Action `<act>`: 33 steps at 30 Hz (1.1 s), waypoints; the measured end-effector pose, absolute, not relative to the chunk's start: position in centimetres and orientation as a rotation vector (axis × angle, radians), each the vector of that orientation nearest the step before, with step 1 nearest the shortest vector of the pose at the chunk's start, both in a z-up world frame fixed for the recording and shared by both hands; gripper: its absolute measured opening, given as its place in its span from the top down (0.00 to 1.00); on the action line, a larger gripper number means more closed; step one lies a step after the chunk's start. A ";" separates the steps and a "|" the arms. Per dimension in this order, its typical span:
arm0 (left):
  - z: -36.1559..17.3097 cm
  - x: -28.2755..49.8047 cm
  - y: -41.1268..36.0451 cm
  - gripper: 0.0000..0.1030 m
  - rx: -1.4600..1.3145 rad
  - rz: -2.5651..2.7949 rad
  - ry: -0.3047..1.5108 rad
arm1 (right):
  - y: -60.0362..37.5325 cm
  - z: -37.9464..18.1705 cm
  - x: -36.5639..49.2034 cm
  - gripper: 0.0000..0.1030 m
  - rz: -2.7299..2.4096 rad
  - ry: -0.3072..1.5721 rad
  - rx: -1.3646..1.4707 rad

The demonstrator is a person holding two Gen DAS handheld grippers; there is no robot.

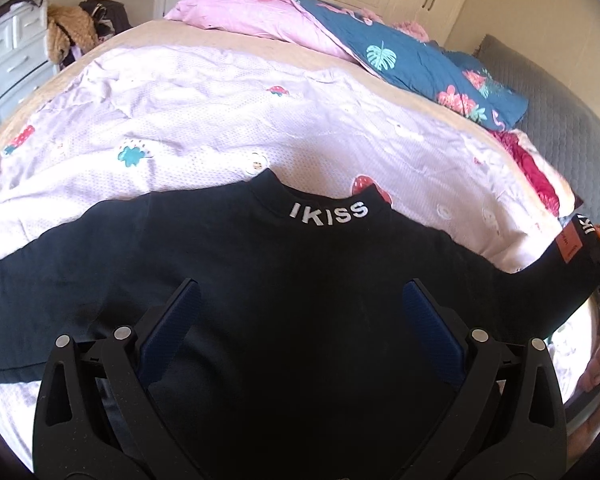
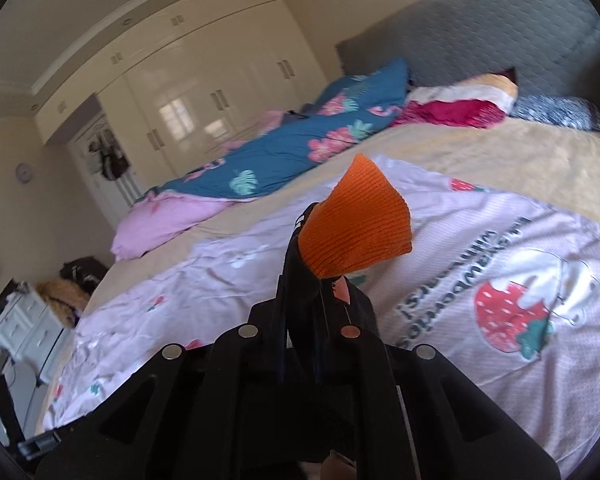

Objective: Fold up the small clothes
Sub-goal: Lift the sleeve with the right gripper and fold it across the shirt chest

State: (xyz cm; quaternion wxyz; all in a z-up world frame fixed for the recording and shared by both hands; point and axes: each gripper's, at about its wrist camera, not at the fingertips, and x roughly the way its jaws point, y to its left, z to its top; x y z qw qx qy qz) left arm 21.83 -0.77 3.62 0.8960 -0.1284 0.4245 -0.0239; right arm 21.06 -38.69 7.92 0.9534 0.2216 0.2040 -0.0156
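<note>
A small black long-sleeved top (image 1: 300, 280) with white "IKISS" on its collar lies front-up on a lilac strawberry-print sheet (image 1: 204, 112). My left gripper (image 1: 300, 300) hovers open over the chest, blue pads wide apart, holding nothing. My right gripper (image 2: 314, 280) is shut on the top's right sleeve near its orange knit cuff (image 2: 356, 224), which sticks up past the fingertips. In the left wrist view that sleeve end (image 1: 580, 248) is lifted at the far right, with an orange tag on it.
A blue floral and pink duvet (image 1: 380, 44) lies bunched at the far side of the bed. A grey padded headboard (image 2: 500, 36) and red and patterned pillows (image 2: 456, 112) are at the bed's head. White drawers (image 1: 8, 52) with piled clothes stand left.
</note>
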 end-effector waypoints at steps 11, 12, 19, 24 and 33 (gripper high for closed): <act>3.5 21.1 4.0 0.08 -0.442 -0.093 0.891 | -29.0 8.4 21.7 0.91 0.170 0.452 0.283; 3.5 21.1 4.3 0.08 -0.462 -0.107 0.888 | -28.4 8.3 21.7 0.91 0.183 0.454 0.264; 2.8 21.2 5.6 0.08 -0.616 -0.227 0.882 | -22.5 6.8 21.8 0.91 0.276 0.479 0.126; 2.0 21.5 5.8 0.08 -0.660 -0.270 0.896 | -18.9 4.7 22.7 0.91 0.320 0.526 0.030; -1.5 22.9 5.4 0.08 -0.769 -0.344 0.980 | -13.7 0.3 22.8 0.81 0.423 0.653 -0.105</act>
